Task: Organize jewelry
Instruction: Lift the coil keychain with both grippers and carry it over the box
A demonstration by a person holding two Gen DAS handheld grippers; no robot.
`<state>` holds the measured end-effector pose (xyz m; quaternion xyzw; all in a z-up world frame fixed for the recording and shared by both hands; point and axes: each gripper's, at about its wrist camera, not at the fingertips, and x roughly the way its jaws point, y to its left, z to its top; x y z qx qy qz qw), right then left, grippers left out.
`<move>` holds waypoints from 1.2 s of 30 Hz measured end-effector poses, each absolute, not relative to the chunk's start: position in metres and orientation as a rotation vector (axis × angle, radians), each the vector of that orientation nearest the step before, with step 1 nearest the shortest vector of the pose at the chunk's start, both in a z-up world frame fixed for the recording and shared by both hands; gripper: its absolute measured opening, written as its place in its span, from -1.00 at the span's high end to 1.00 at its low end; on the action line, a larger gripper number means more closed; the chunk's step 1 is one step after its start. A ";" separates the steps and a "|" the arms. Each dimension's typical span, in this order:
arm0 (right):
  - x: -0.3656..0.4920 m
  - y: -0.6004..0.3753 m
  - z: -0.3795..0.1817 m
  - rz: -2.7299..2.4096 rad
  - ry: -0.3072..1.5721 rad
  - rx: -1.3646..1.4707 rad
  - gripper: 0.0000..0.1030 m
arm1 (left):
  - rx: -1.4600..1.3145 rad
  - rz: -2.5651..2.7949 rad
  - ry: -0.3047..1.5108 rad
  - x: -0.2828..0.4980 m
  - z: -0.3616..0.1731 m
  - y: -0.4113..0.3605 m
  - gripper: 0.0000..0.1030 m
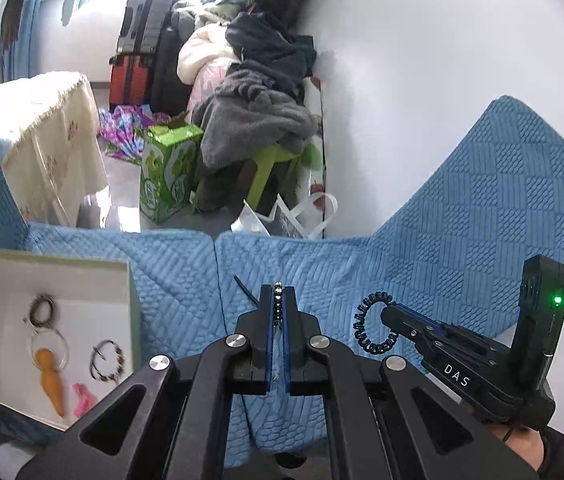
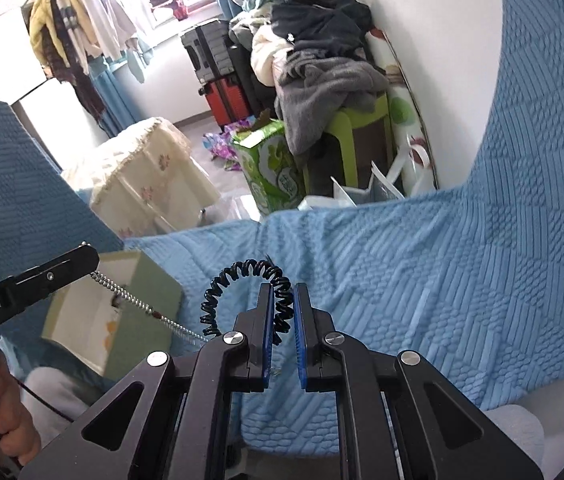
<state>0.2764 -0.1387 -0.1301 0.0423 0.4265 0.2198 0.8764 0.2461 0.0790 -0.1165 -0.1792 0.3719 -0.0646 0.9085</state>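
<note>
Left gripper [image 1: 279, 300]: clamped on a silvery beaded chain [image 2: 138, 303]; the pale green open cardboard box [image 1: 132, 280] lies to its left, nearer this hand. Right gripper [image 2: 284, 308]: pinching a black coiled spiral band [image 2: 238, 276], farther from the box.

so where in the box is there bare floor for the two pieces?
Box: the far half, above the dark ring, is bare, as is its right side. The near-left is crowded: orange pendant, beaded bracelet, pink piece.
</note>
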 end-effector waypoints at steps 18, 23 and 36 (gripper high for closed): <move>0.274 -0.060 -0.028 0.561 0.747 0.044 0.85 | -0.298 -0.017 0.634 0.224 -0.009 0.157 0.98; 0.273 -0.034 -0.010 0.602 0.729 0.037 0.85 | -0.291 0.017 0.598 0.207 0.012 0.184 0.98; 0.248 0.030 -0.064 0.672 0.843 0.013 0.85 | -0.345 0.039 0.695 0.182 -0.046 0.233 0.97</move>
